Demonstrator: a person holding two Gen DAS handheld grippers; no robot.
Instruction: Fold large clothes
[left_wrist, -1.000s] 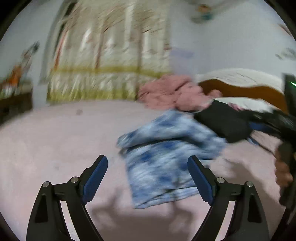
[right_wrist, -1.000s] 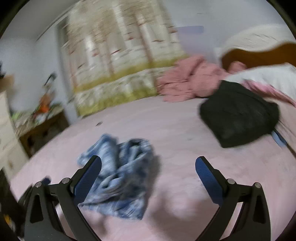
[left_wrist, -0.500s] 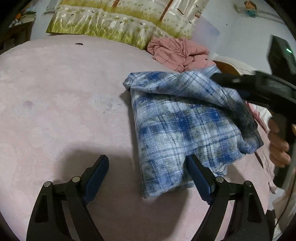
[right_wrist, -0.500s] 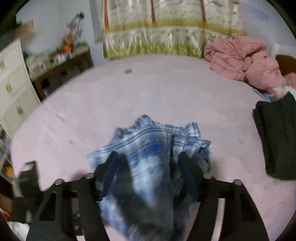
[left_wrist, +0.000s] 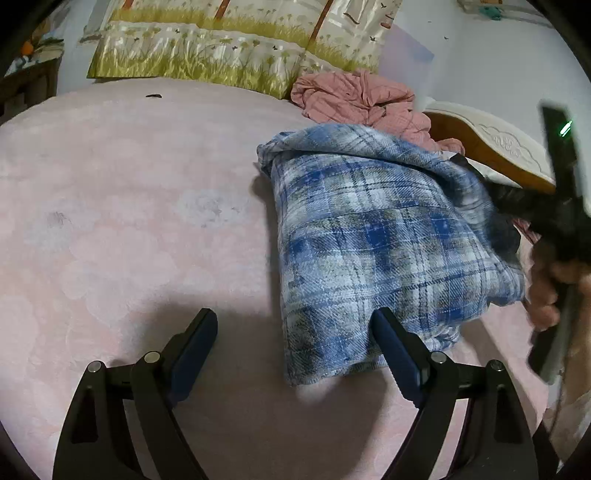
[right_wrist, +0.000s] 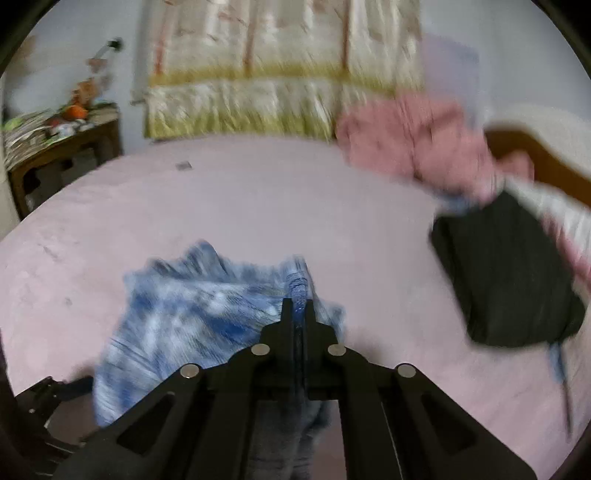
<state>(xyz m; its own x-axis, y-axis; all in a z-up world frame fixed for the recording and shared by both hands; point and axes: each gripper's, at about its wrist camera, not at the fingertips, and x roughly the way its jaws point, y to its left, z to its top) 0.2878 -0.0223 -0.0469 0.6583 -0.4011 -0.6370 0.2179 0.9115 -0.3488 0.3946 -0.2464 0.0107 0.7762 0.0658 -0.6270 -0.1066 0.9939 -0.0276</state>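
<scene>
Your right gripper (right_wrist: 298, 306) is pinching a bunched fold of the blue plaid shirt (left_wrist: 373, 254); its jaws have just been closing onto the cloth. Your left gripper (left_wrist: 295, 343) is hovering with its jaws spread wide, the shirt's near hem lying just inside its right finger, with no pad pressing. The shirt is lying on the pink bed cover (left_wrist: 129, 221), toward its right edge. A black garment (right_wrist: 506, 273), blurred and possibly folded, is lying near the headboard (left_wrist: 491, 140).
</scene>
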